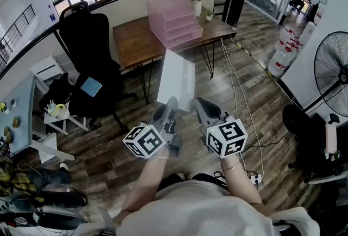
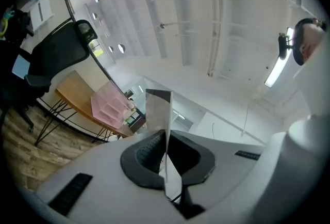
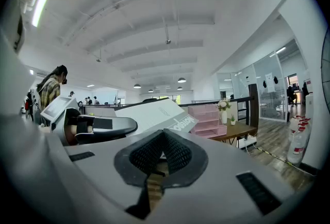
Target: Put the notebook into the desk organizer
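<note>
Ahead of us, a white notebook (image 1: pixel 176 80) is held up in the left gripper (image 1: pixel 169 107), well apart from the pink desk organizer (image 1: pixel 174 22).
We see the left jaws clamped on the notebook's near edge. The right gripper (image 1: pixel 204 107) sits just beside its lower right corner, jaws together, apparently on nothing. The notebook's long axis runs away from us, its far end pointing toward the organizer on the wooden desk (image 1: pixel 130 40). We judge the carry goes straight forward.
</note>
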The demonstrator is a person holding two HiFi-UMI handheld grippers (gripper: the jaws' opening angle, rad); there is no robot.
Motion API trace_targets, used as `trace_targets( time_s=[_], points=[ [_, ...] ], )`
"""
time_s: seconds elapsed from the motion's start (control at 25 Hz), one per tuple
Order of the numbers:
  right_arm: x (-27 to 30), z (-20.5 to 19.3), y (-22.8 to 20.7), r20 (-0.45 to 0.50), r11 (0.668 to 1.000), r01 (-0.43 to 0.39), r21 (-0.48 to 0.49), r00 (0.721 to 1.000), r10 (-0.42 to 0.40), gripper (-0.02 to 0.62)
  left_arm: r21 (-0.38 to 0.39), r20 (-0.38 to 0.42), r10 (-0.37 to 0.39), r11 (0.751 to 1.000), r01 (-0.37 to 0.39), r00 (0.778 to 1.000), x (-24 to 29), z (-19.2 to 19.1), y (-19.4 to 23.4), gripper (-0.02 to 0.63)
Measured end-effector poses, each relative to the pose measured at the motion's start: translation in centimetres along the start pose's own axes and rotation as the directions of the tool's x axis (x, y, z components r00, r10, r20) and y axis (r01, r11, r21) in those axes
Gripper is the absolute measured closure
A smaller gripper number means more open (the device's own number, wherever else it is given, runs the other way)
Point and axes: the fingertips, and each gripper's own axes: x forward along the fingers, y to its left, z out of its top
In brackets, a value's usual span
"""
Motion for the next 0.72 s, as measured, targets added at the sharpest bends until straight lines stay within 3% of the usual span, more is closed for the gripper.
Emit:
trace_targets(
  time_s=[0.2,0.72],
  points=[
    [0.7,-0.1,0.5,-0.005,0.999,-0.033,-0.006,0.999,0.033,0.584,0.025,-0.023,-0.013,1.000,0.013,1.000,1.2,-0.7,0.0,0.584],
    [0.7,-0.5,-0.2,0.001,0.999,-0.024,0.028,1.000,0.024,0.584,0.037,-0.053,-0.007,0.999,0.009,0.999,2.0,-1.4,-0.4,0.584]
  ],
)
